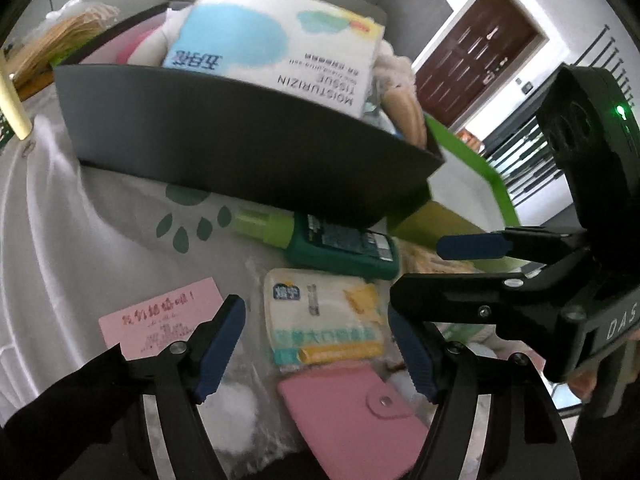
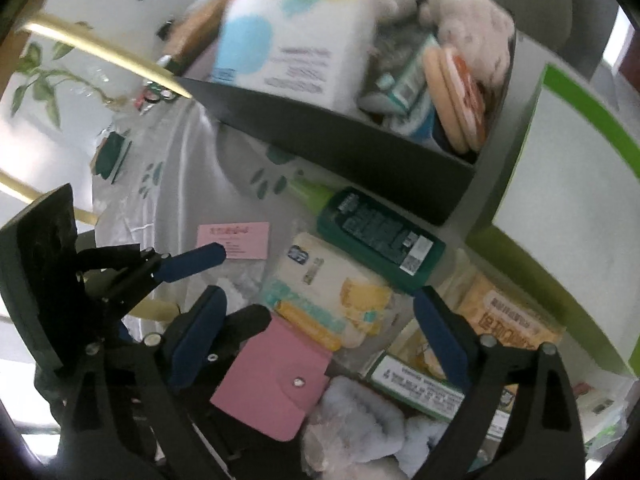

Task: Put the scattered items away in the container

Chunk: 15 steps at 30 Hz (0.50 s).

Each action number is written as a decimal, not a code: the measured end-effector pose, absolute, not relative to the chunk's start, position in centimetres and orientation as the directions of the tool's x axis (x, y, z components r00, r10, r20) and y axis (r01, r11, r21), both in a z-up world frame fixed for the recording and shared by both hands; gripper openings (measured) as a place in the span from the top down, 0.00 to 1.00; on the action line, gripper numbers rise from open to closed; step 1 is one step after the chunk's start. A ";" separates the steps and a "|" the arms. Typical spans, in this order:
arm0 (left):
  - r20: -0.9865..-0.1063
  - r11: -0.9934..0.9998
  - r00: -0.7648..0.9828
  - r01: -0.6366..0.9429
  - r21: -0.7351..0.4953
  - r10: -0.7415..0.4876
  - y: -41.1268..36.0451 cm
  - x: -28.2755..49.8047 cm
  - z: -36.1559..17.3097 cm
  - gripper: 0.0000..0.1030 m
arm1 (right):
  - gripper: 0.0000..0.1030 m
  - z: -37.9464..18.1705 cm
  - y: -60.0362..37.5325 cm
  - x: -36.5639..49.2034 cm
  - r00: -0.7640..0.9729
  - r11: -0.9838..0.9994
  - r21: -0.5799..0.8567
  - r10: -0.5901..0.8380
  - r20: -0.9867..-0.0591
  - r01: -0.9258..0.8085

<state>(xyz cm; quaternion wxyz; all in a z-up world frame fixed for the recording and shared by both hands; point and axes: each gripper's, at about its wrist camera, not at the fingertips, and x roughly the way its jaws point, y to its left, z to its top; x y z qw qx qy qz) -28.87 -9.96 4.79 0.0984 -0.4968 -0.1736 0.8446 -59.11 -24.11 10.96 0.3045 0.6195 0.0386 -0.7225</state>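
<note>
Several items already in bin (image 1: pixel 240 136): tissue box (image 1: pixel 276 48) on top. Left wrist view: left gripper (image 1: pixel 320 344) jaws apart, empty, over wipes pack (image 1: pixel 324 320); bottle (image 1: pixel 336 244), wallet (image 1: pixel 352 420), card (image 1: pixel 160 320) near, still out. Right wrist view: right gripper (image 2: pixel 328 340) jaws apart, empty; snack pack (image 2: pixel 508 320) right, also left.

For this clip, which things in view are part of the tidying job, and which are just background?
Job items:
dark container
green bottle
tissue pack
pink wallet
pink card
snack packet
left gripper and right gripper, both open

Background:
brown door
green-edged board
plant
</note>
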 end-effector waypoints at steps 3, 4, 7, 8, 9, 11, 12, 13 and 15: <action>-0.814 -0.935 -0.502 0.030 -0.353 0.291 -10.3 -29.5 4.2 0.28 | 0.03 9.8 -23.7 -60.6 -0.010 -0.834 0.347 -0.388 -0.922 0.429; -0.813 -0.933 -0.507 0.042 -0.357 0.288 -10.7 -29.7 4.0 0.28 | 0.02 9.3 -23.4 -61.0 0.004 -0.842 0.363 -0.395 -0.919 0.400; -0.807 -0.913 -0.514 0.103 -0.395 0.291 -12.2 -30.1 3.2 0.28 | 0.02 7.8 -22.6 -61.9 0.049 -0.846 0.419 -0.428 -0.903 0.331; -0.804 -0.902 -0.517 0.128 -0.412 0.294 -12.8 -30.2 2.9 0.28 | 0.01 7.3 -22.3 -62.2 0.058 -0.848 0.428 -0.433 -0.900 0.312; -0.801 -0.893 -0.518 0.144 -0.427 0.300 -13.2 -30.3 2.6 0.28 | 0.01 7.0 -22.1 -62.4 0.061 -0.852 0.430 -0.432 -0.900 0.299; -0.795 -0.868 -0.516 0.176 -0.464 0.320 -14.1 -30.6 2.0 0.28 | 0.01 6.5 -21.7 -62.8 0.061 -0.860 0.430 -0.430 -0.901 0.275; -0.795 -0.862 -0.512 0.184 -0.473 0.327 -14.3 -30.8 1.7 0.28 | 0.01 6.1 -21.5 -63.1 0.064 -0.862 0.436 -0.435 -0.898 0.257; -0.797 -0.858 -0.507 0.191 -0.477 0.330 -14.4 -31.0 1.4 0.28 | 0.01 5.8 -21.3 -63.3 0.069 -0.861 0.449 -0.446 -0.892 0.240; -0.803 -0.852 -0.499 0.213 -0.478 0.326 -14.7 -31.4 0.9 0.28 | 0.01 5.4 -21.2 -63.6 0.077 -0.856 0.466 -0.461 -0.884 0.224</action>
